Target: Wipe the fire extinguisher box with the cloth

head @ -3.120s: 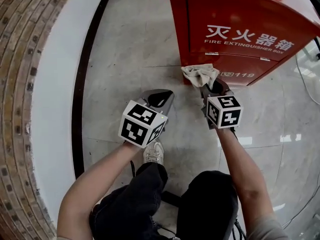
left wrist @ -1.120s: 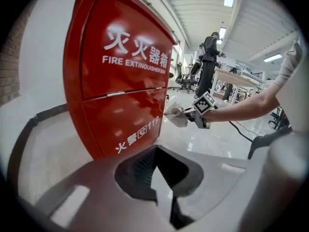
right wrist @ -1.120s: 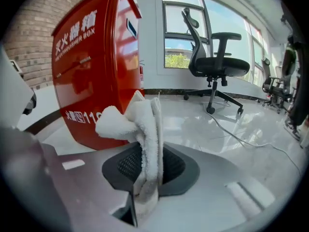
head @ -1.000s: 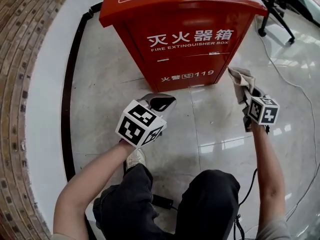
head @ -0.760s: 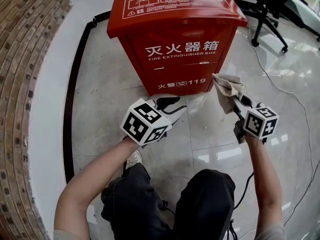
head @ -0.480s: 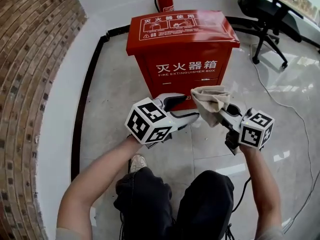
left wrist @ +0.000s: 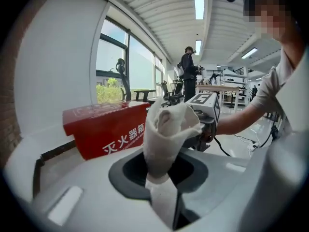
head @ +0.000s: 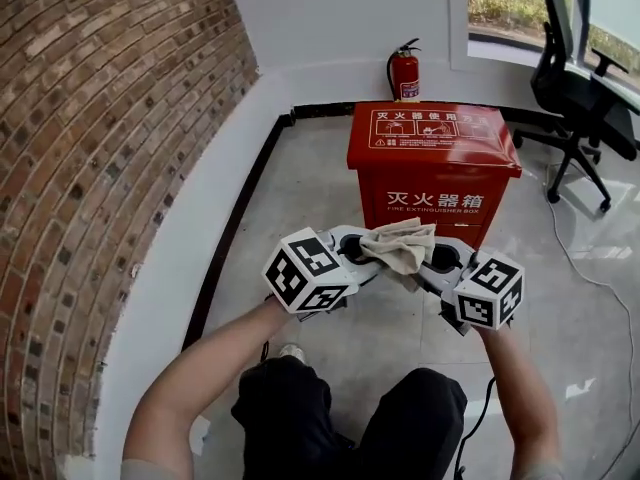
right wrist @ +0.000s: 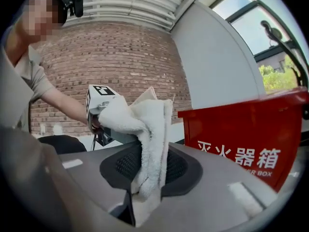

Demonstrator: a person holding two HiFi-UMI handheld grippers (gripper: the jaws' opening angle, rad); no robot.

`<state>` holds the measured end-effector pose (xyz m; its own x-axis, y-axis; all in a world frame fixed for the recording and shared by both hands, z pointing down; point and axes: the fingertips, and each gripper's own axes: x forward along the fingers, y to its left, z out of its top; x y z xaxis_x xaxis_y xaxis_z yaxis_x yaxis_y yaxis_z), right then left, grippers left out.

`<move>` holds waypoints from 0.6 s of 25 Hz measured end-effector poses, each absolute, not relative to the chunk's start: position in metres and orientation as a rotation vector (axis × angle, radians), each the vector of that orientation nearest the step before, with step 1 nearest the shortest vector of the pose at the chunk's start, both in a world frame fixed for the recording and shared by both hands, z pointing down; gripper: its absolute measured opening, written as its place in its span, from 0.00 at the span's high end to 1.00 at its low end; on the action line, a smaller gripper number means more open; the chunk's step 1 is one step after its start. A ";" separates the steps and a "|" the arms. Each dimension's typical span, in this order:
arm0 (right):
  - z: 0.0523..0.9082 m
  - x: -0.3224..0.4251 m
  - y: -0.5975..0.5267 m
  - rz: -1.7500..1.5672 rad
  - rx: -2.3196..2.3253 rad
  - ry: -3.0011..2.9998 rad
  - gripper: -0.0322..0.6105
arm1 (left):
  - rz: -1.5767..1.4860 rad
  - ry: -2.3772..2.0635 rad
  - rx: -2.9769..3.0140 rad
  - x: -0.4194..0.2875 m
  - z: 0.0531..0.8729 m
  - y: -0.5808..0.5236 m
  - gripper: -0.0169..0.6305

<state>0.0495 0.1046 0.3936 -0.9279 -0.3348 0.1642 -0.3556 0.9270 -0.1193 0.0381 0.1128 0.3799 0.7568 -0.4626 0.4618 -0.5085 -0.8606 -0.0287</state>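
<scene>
Two grippers meet in front of the person's knees, with a brick wall to the left. The left gripper has its jaws pressed onto one end of the cloth. The right gripper pinches the other end, so the cloth bunches between them. Behind stands the red fire extinguisher box, and an office chair is at far right.

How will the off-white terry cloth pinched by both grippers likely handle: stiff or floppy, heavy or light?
Probably floppy: the off-white terry cloth folds and drapes between the left gripper and right gripper. Likely light: a thin pinch holds its bunched top up. Its nubby pile should resist slipping.
</scene>
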 end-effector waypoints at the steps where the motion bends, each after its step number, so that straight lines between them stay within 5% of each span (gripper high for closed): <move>1: 0.394 0.041 0.101 0.184 0.556 -2.928 0.74 | 0.714 -0.823 2.841 0.027 0.379 0.110 0.85; 4: 0.407 0.021 0.084 0.135 0.640 -2.866 0.59 | 0.723 -0.899 2.837 -0.013 0.383 0.093 0.85; 7: 0.428 0.000 0.065 0.125 0.686 -2.783 0.59 | 0.764 -0.897 2.889 -0.054 0.387 0.070 0.85; 10: 0.450 -0.021 0.047 0.102 0.746 -2.673 0.66 | 0.742 -0.851 2.951 -0.082 0.390 0.042 0.85; 12: 0.462 -0.029 0.032 0.085 0.815 -2.585 0.88 | 0.714 -0.815 2.983 -0.096 0.392 0.017 0.85; 15: 0.476 -0.032 0.023 0.121 0.885 -2.461 0.91 | 0.698 -0.702 3.033 -0.102 0.398 -0.017 0.85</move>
<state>-0.0322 0.0226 0.4765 -0.6529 -0.5696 0.4993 -0.6159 0.7829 0.0876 -0.1017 -0.0171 0.3983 0.8074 -0.4291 0.4050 -0.4075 -0.9019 -0.1432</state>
